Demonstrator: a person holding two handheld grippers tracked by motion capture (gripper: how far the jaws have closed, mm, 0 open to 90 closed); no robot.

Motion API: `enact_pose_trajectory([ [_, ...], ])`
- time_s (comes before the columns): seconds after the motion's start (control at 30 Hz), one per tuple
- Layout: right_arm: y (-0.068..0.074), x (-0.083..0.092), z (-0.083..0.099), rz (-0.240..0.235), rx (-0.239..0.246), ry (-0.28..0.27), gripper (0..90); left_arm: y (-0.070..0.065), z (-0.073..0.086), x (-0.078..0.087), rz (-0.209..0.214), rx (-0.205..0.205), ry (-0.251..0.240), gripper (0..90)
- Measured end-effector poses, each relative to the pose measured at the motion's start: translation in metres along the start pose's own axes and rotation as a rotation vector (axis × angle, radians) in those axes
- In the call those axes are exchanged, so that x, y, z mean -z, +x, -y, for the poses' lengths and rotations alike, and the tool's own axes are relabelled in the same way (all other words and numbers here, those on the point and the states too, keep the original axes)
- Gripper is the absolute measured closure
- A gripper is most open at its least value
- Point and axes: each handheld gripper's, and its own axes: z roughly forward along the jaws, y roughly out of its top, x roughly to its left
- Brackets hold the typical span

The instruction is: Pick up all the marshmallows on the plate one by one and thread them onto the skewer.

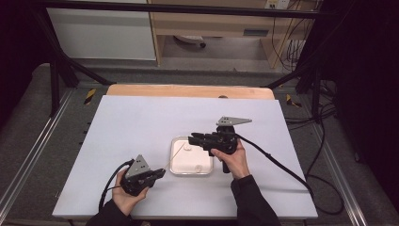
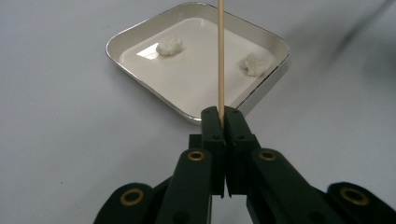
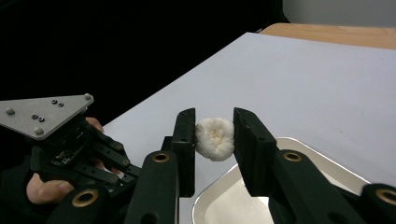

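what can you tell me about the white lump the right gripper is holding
The white lump is a small, roundish piece with a puffy, ridged surface and a dimpled middle, soft-looking like a mushroom cap or dough. The right gripper holds it between its two black jaws, which press on its left and right sides. It hangs in the air, above the near corner of the shallow metal tray, touching nothing else.

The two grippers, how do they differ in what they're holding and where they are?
The left gripper pinches a thin wooden skewer, jaws nearly together; the right gripper clamps a round white lump, jaws wider apart. In the high view the left sits beside the tray, the right above it. Both are shut on something.
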Motion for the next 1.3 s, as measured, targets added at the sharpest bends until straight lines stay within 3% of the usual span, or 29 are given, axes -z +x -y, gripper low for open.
enact_pose_trajectory([
  [0.13, -0.002, -0.003, 0.000, -0.028, -0.027, -0.011, 71.7, 0.000, 0.000, 0.001, -0.002, 0.001, -0.009, 88.5],
  [0.47, -0.003, -0.008, 0.003, -0.031, -0.035, 0.003, 71.9, -0.002, -0.001, 0.001, -0.002, -0.006, -0.019, 88.5],
  [1.3, -0.002, -0.019, 0.013, -0.107, -0.077, 0.003, 73.4, -0.004, 0.001, -0.003, -0.008, -0.005, -0.054, 88.6],
])
